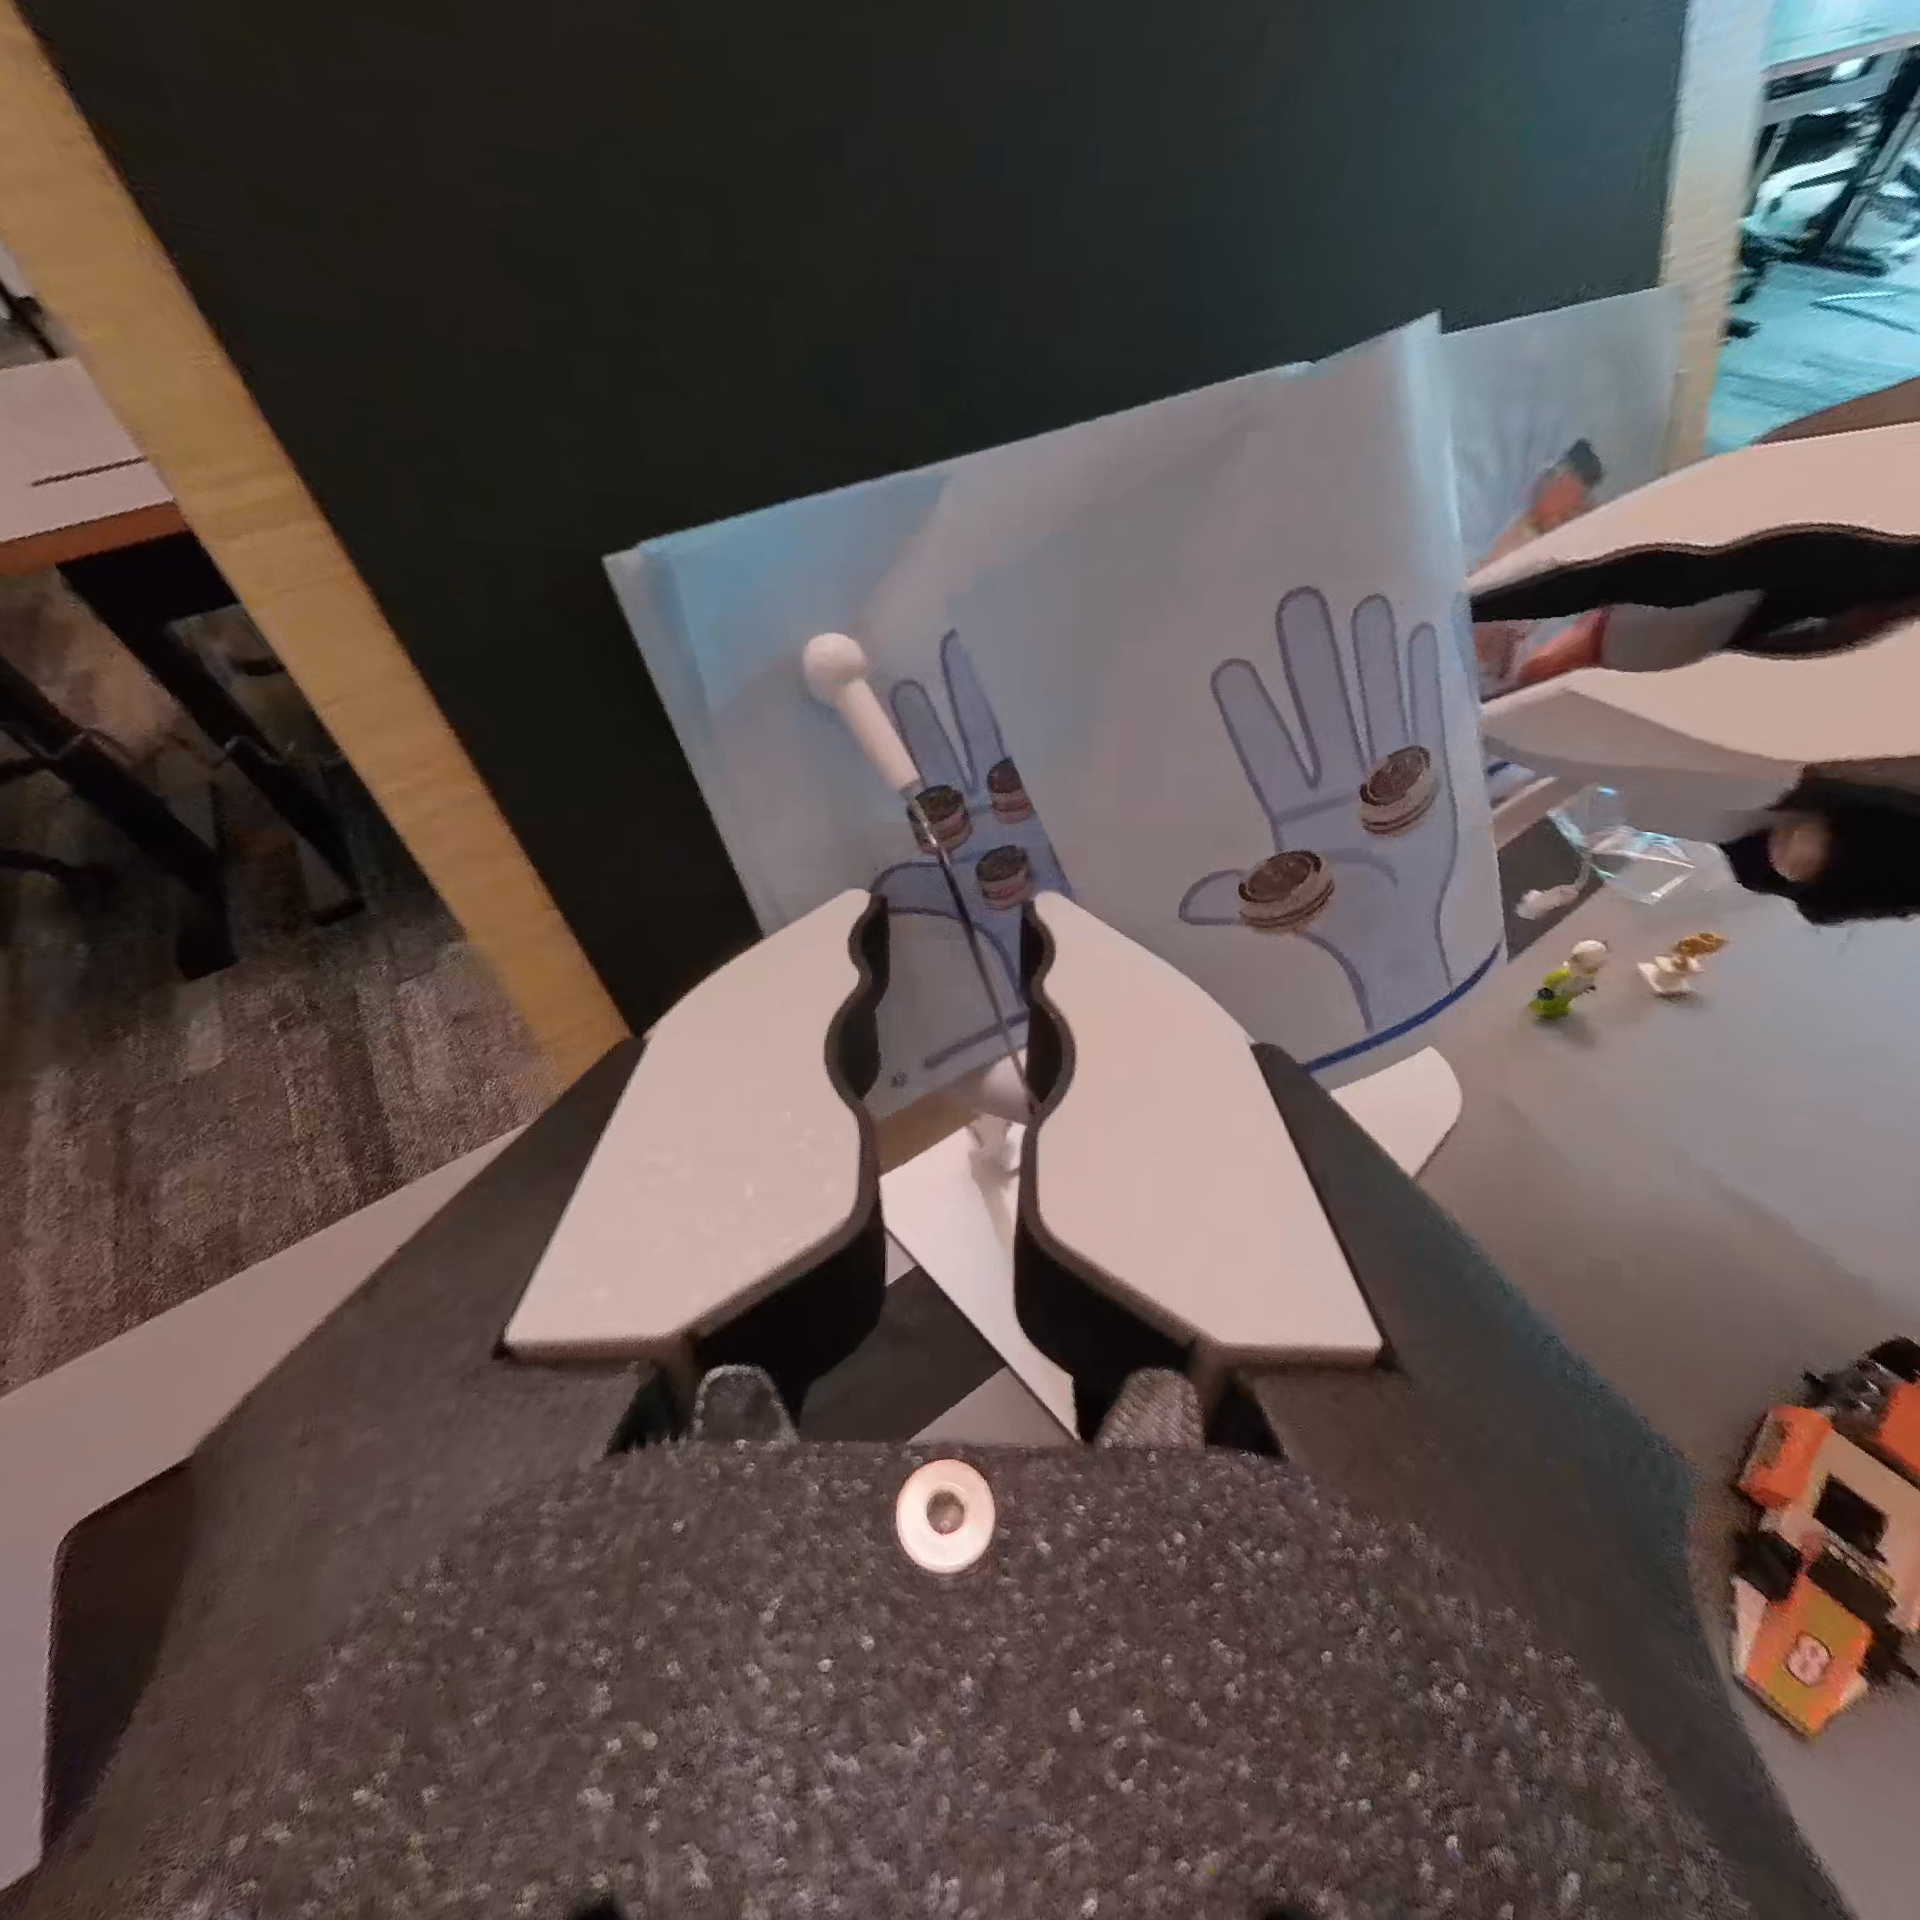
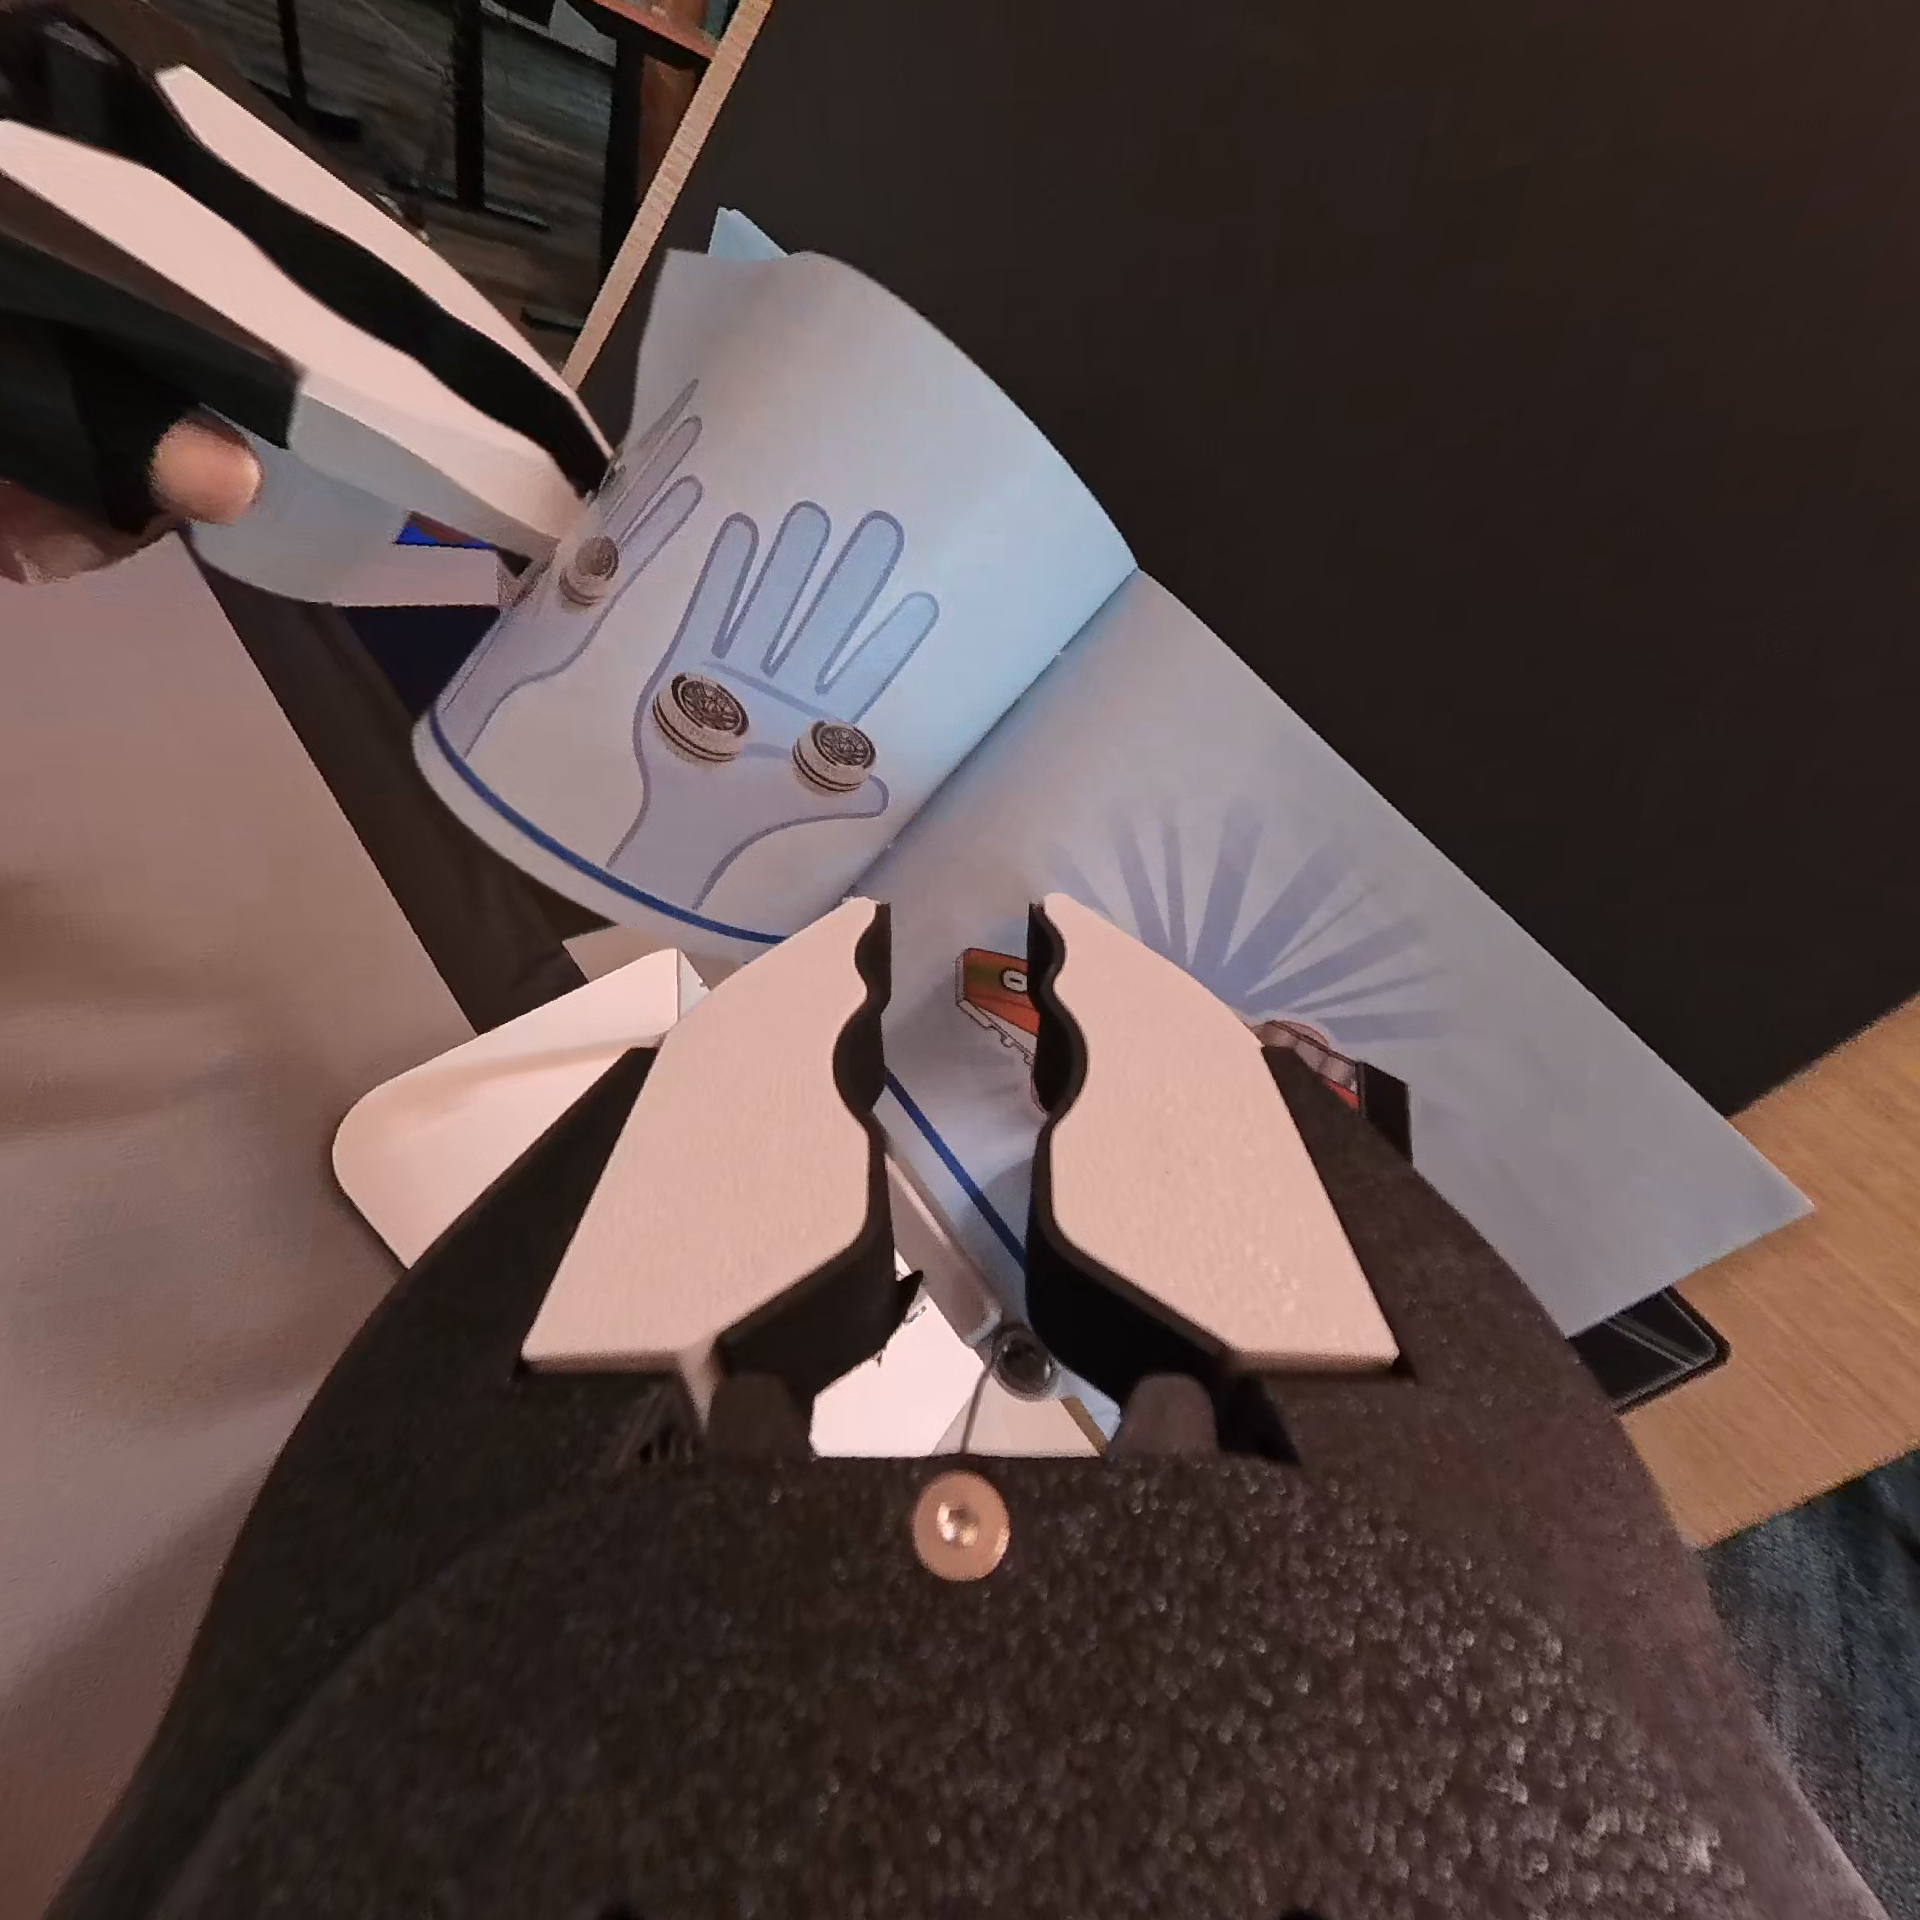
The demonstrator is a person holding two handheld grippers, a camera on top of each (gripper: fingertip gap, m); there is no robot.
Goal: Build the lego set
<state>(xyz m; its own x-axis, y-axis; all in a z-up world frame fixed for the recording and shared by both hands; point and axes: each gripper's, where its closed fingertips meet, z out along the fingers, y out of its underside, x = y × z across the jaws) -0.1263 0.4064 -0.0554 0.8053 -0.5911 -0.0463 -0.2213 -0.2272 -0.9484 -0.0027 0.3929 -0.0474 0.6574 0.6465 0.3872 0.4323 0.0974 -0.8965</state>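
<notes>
The light-blue instruction booklet (image 1: 1143, 644) stands open on a white stand (image 1: 1392, 1101), with one page curled forward. My left gripper (image 1: 956, 914) is open and empty just in front of that page; a thin wire page holder with a white ball tip (image 1: 836, 660) shows behind its gap. My right gripper (image 2: 956, 914) is open and empty, close to the lower right page of the booklet (image 2: 831, 416). The left gripper (image 2: 582, 499) also shows in the right wrist view, its tips against the curled page's edge. A partly built orange, black and white lego model (image 1: 1829, 1538) lies on the grey table (image 1: 1662, 1195).
A green and white minifigure (image 1: 1569, 982), small white and gold pieces (image 1: 1673, 966) and a clear plastic bag (image 1: 1631, 847) lie right of the stand. A dark wall stands behind the booklet. The table's left edge drops to carpet. A gloved hand (image 2: 197, 478) holds the left gripper.
</notes>
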